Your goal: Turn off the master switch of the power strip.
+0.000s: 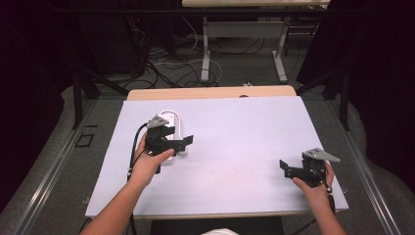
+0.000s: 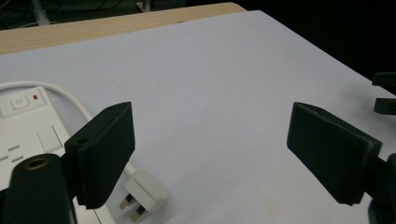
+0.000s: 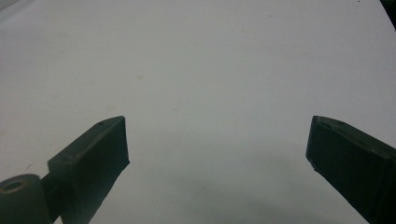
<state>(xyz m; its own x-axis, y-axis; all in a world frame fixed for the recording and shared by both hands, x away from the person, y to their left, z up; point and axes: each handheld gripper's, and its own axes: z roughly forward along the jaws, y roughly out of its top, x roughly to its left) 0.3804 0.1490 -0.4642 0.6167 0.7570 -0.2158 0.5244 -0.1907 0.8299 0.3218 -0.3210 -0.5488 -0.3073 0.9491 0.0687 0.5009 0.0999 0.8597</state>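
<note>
Well clear of table [image 1: 235, 127] edges: left hand-held gripper [image 2: 210, 154] wide beside plug [image 2: 142, 193] (right hand-held gripper [image 3: 217, 163] likewise wide, empty).

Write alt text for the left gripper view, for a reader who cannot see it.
The left hand-held gripper has its two black jaws wide apart over a pale table, with nothing between them. Beside the left jaw, a white plug lies unplugged with its pins showing, next to a white power strip that has a small red light.

A pale surface [image 1: 244, 147] with a wooden far edge stands before tangled floor cables [image 1: 166, 68] and another table's metal legs [image 1: 205, 49].
</note>
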